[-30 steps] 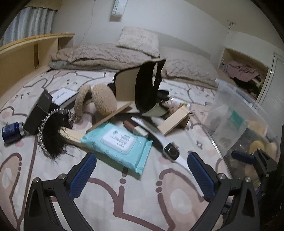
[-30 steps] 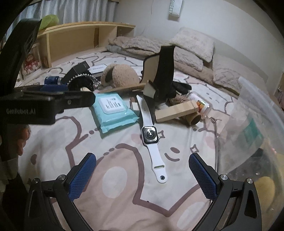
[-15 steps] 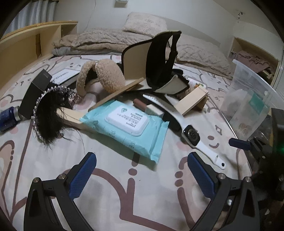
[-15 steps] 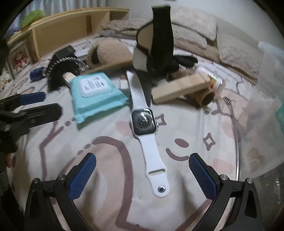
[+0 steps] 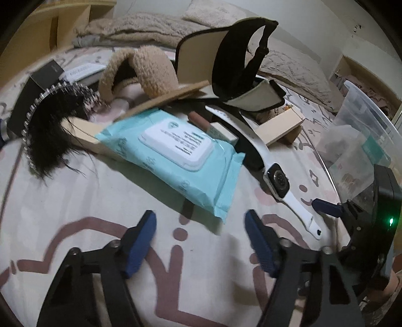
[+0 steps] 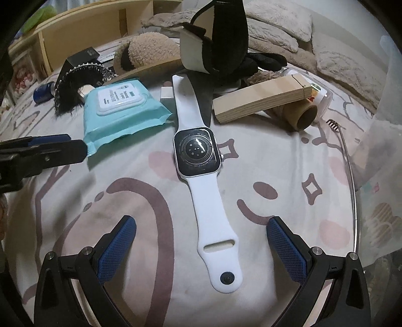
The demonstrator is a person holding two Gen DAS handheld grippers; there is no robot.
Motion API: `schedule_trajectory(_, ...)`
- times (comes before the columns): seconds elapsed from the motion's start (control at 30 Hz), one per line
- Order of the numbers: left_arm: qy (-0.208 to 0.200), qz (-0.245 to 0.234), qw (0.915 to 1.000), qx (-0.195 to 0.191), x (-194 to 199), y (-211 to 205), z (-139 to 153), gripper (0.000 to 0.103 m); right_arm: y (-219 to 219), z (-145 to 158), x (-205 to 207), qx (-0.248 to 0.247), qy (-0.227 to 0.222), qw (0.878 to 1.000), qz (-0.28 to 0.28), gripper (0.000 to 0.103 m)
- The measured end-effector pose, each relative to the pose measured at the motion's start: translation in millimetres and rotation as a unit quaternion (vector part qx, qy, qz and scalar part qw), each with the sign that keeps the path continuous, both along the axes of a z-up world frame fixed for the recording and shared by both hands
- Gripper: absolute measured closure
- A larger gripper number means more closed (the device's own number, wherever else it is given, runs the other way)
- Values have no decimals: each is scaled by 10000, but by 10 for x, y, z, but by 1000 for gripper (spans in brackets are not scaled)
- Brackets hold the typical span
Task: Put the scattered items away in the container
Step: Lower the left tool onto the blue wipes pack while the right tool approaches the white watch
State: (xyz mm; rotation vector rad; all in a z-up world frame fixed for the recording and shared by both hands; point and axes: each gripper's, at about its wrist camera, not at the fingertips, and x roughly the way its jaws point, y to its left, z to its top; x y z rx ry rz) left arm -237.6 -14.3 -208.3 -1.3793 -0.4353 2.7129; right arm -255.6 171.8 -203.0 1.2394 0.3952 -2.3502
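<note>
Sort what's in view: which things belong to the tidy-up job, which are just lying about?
Job:
white smartwatch, face down, between the open right gripper pads
teal wipes pack, ahead of the left gripper, jaws closing on nothing
feathered hairband
wooden block
fuzzy slipper
clear container

Lying about:
pillows
wooden headboard shelf
patterned bedsheet

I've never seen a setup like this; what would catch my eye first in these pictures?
Probably the white smartwatch, lying face down on the patterned bedspread, its strap end between the open jaws of the right hand-held gripper. Just left of it sits a turquoise wet-wipes pack, and behind both a jumble topped by an upright black brace.
</note>
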Motion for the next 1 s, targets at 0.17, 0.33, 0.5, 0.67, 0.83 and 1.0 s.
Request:
schedule_trajectory(0.17, -24, 90, 9970, 766, -81, -54, -61, 61, 21, -4, -23, -63, -18, 10000, -8, 0)
schedule_trajectory(0.33, -185, 300, 9866, 1594, -106, -193, -171, 83, 16, -7, -40, -64, -21, 10000, -7, 0)
schedule_trajectory(0.5, -394, 474, 9685, 2414, -109, -315, -285, 92, 23, -32, -59, -98, -77, 9999, 6, 0)
schedule_trajectory(0.67, -421, 604, 9616, 2644, -35, -415, -282, 96, 31, -41, -65, -154, -120, 9998, 13, 0)
schedule_trajectory(0.83, -292, 881, 9596, 2656, 110, -631, -231, 98, 57, -50, -70, -228, -150, 9996, 14, 0)
schedule_trajectory(1.0, -204, 1156, 9583, 2604, 290, -834, -207, 99, 49, -54, -62, -236, -138, 9996, 13, 0)
